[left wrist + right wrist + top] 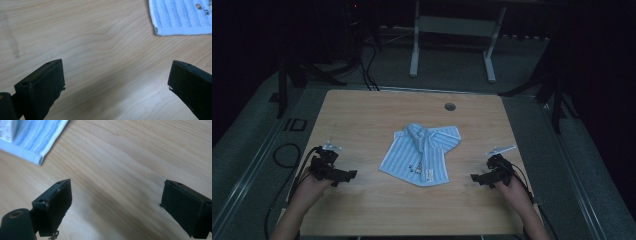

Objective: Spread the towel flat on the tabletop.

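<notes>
Lying crumpled at the middle of the wooden worktop [362, 115], a blue striped shirt [422, 155] is flanked by the left tongs [349, 176] and right tongs [474, 177], both held wide, empty, well apart from it

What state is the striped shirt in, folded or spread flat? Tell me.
Partly folded. The striped shirt lies as a compact shape on the table, sleeves tucked in, with fabric bunched near the collar, so the fold is untidy.
</notes>
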The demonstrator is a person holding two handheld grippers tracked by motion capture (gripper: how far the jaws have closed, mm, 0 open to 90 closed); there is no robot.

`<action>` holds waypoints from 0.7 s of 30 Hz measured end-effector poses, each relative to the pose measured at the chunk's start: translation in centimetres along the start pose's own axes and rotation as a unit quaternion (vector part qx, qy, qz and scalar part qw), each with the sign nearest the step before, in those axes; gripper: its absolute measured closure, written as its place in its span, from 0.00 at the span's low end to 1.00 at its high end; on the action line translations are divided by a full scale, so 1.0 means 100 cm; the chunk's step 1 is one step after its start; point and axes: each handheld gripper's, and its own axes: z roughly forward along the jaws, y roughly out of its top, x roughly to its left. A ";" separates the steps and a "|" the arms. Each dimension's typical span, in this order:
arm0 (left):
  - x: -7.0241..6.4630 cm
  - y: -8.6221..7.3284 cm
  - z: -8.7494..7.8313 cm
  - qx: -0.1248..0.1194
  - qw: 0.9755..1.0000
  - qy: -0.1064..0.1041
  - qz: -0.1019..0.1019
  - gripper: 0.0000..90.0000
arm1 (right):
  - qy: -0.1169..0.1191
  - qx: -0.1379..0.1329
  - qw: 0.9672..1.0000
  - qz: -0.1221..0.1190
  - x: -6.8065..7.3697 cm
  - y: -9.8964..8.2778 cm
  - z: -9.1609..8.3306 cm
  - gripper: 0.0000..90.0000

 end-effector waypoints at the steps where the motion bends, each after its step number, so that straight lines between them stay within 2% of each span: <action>1: -0.003 0.005 0.003 0.005 1.000 0.001 0.008 0.07 | 0.006 0.003 1.000 -0.004 0.003 0.003 0.002 0.11; 2: -0.007 0.014 0.008 0.010 1.000 -0.014 0.014 0.07 | 0.019 0.001 1.000 -0.009 0.007 0.010 0.007 0.11; 5: -0.011 0.022 0.013 0.011 0.999 -0.023 0.021 0.09 | 0.025 0.006 0.999 -0.020 0.012 0.016 0.010 0.11; 6: -0.012 0.026 0.017 0.014 0.999 -0.023 0.027 0.13 | 0.030 0.007 0.999 -0.023 0.014 0.019 0.012 0.11; 7: -0.014 0.030 0.020 0.018 0.999 -0.024 0.029 0.13 | 0.034 0.008 0.999 -0.027 0.015 0.022 0.014 0.17; 8: -0.017 0.033 0.024 0.020 0.999 -0.028 0.029 0.14 | 0.043 0.009 0.999 -0.032 0.018 0.027 0.017 0.18; 10: -0.022 0.041 0.030 0.019 0.999 -0.029 0.036 0.15 | 0.044 0.012 0.998 -0.035 0.019 0.030 0.019 0.21; 11: -0.026 0.047 0.034 0.018 0.998 -0.044 0.042 0.16 | 0.044 0.015 0.998 -0.039 0.021 0.032 0.021 0.25; 12: -0.028 0.050 0.036 0.021 0.998 -0.048 0.046 0.16 | 0.041 0.017 0.998 -0.049 0.024 0.037 0.024 0.31; 15: -0.037 0.061 0.045 0.031 0.996 -0.047 0.064 0.21 | 0.044 0.020 0.997 -0.059 0.027 0.045 0.030 0.46; 16: -0.037 0.061 0.045 0.031 0.996 -0.047 0.064 0.24 | 0.044 0.020 0.997 -0.059 0.027 0.045 0.030 0.46; 17: -0.042 0.067 0.051 0.040 0.995 -0.047 0.078 0.24 | 0.043 0.019 0.997 -0.059 0.028 0.048 0.031 0.49; 18: -0.044 0.071 0.054 0.043 0.995 -0.047 0.081 0.27 | 0.045 0.019 0.997 -0.060 0.030 0.054 0.034 0.58; 21: -0.047 0.079 0.065 0.045 0.994 -0.053 0.079 0.36 | 0.049 0.016 0.996 -0.068 0.034 0.065 0.039 0.62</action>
